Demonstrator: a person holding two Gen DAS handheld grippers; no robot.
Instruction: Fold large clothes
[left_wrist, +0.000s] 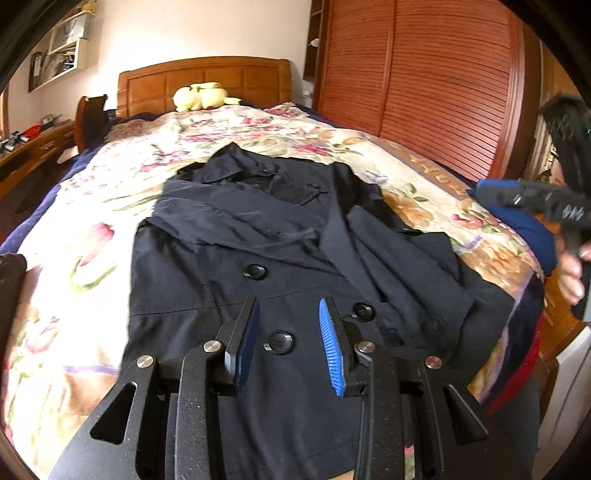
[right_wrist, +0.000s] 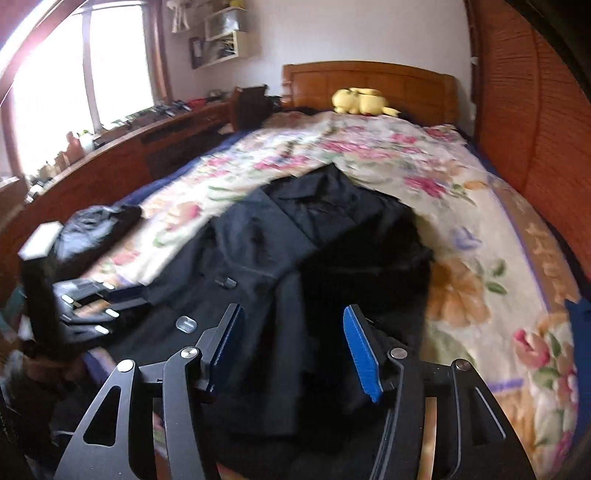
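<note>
A bed with a floral bedspread (left_wrist: 110, 206) stood between a wooden headboard (left_wrist: 205, 83) and louvred wardrobe doors (left_wrist: 424, 85); a dark double-breasted coat (left_wrist: 266, 236) lay on it, collar toward the headboard, sleeves folded across; the left hand-held gripper (left_wrist: 289, 334) and right hand-held gripper (right_wrist: 293, 343) hovered agape, empty.

You get daylight from the window (right_wrist: 81, 70), which glares white. The flowery quilt (left_wrist: 74, 236) looks washed out on your left. The dark coat (left_wrist: 258, 236) loses detail in shadow. Your right view is smeared with blur; both views bend and go black at the corners.
</note>
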